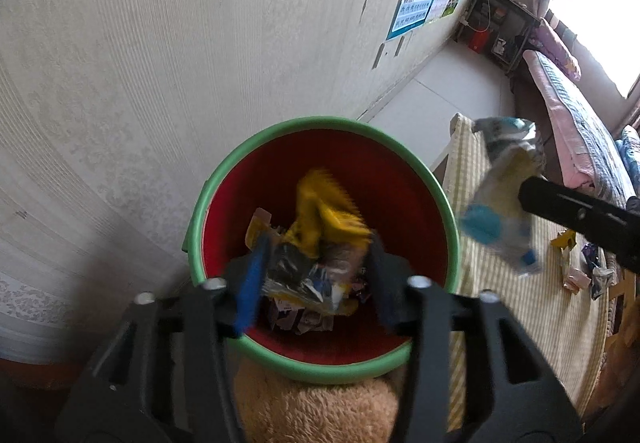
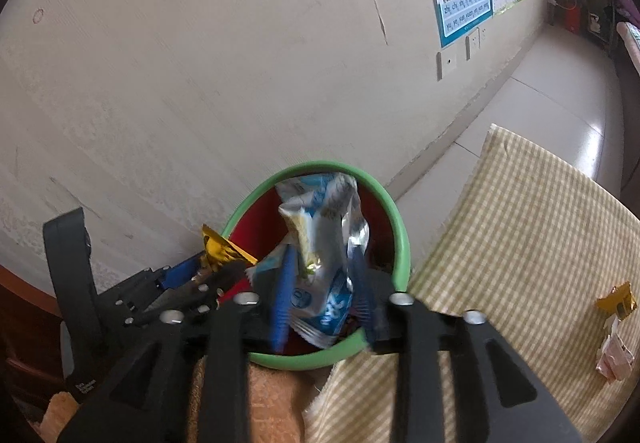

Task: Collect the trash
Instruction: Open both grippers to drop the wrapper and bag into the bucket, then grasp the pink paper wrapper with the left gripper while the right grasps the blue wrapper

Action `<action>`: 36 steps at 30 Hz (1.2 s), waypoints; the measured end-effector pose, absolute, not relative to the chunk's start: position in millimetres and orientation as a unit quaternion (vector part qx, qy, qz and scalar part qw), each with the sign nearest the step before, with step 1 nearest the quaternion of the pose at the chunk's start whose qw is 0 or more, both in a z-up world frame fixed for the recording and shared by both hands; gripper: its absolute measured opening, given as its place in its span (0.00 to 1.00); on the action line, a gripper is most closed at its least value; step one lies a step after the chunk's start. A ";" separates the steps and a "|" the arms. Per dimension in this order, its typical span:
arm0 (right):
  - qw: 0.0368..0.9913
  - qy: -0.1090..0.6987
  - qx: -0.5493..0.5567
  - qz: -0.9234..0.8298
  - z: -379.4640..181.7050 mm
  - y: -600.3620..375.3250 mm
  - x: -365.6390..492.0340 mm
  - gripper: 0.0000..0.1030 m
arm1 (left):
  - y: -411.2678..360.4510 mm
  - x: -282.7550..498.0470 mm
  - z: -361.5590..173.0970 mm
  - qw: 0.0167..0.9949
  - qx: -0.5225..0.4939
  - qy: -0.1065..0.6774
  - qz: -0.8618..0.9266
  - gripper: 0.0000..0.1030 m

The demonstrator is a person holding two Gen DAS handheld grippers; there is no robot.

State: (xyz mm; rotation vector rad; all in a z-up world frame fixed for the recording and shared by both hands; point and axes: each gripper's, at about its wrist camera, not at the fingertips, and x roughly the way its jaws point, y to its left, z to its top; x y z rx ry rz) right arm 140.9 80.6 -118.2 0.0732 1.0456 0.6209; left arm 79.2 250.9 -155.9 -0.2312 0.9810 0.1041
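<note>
A bucket (image 1: 224, 179) with a green rim and a red inside stands against the wall, with several wrappers lying in it. My left gripper (image 1: 316, 283) hangs over its mouth, jaws apart. A blurred yellow wrapper (image 1: 320, 211) is loose between and just ahead of the blue pads (image 1: 249, 283). In the right wrist view the bucket's rim (image 2: 400, 235) lies below my right gripper (image 2: 323, 297). Its pads stand apart with a crumpled white-and-blue wrapper (image 2: 324, 227) loose between them. The left gripper (image 2: 188, 279) and the yellow wrapper (image 2: 220, 247) show at the left there.
A yellow-checked cloth (image 2: 520, 235) covers the surface right of the bucket, with more wrappers (image 2: 614, 303) lying on it. A tan plush thing (image 1: 316, 411) sits under the bucket's near side. The wall is close behind, and a bed (image 1: 568, 103) stands far right.
</note>
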 end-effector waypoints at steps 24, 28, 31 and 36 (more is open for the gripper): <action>0.868 0.491 0.049 0.056 -130.5 -183.0 84.1 0.49 | 185.9 61.8 -150.3 0.874 -0.082 0.479 -0.003 0.61; 0.863 0.503 0.034 -0.040 -139.4 -271.2 94.6 0.56 | 145.7 61.7 -145.8 0.873 -0.056 0.483 -0.036 0.61; 0.848 0.525 0.035 -0.065 -160.6 -309.6 106.4 0.56 | 107.0 67.9 -145.2 0.865 -0.051 0.495 -0.069 0.61; 0.828 0.546 0.122 -0.042 -191.4 -345.2 116.0 0.19 | 23.5 78.0 -144.7 0.851 -0.035 0.506 -0.133 0.63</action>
